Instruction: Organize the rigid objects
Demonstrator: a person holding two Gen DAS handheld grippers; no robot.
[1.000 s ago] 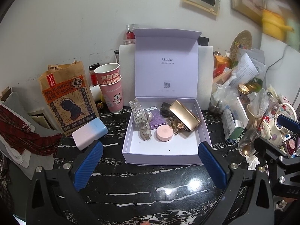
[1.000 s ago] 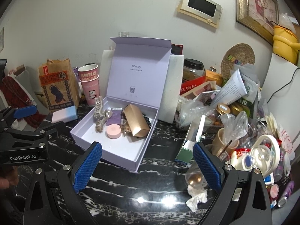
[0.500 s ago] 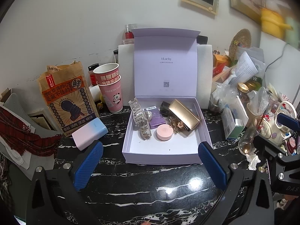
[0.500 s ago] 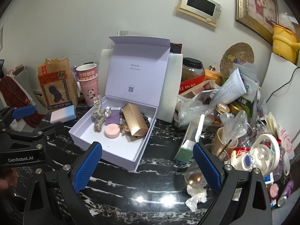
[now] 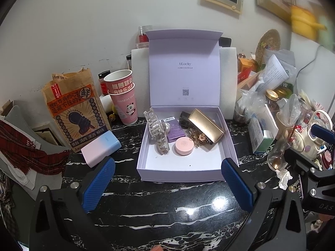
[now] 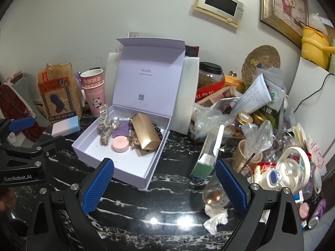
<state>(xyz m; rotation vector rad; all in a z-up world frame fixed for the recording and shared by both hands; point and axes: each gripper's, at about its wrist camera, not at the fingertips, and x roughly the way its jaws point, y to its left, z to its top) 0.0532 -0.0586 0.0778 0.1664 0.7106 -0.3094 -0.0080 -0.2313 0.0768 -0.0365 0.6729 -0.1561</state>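
An open lilac box [image 5: 228,144] [image 6: 88,146] stands on the black marble counter, lid up. Inside lie a gold case [image 5: 206,124] [image 6: 145,133], a round pink compact [image 5: 184,145] [image 6: 119,144], a clear hair claw [image 5: 156,127] [image 6: 104,123] and a purple carton [image 5: 174,128]. A pink-and-blue power bank [image 5: 100,148] [image 6: 66,126] lies left of the box. My left gripper [image 5: 167,186] is open and empty in front of the box. My right gripper [image 6: 165,184] is open and empty at the box's front right corner.
Stacked pink paper cups [image 5: 123,98] and a brown paper bag [image 5: 75,108] stand at the back left. Dense clutter of jars, plastic bags and a teapot [image 6: 289,171] fills the right. A green-striped carton [image 6: 207,156] and a crumpled tissue [image 6: 215,217] lie near my right gripper.
Both views have shifted only slightly. The box and its contents have not moved, and both grippers stay open.
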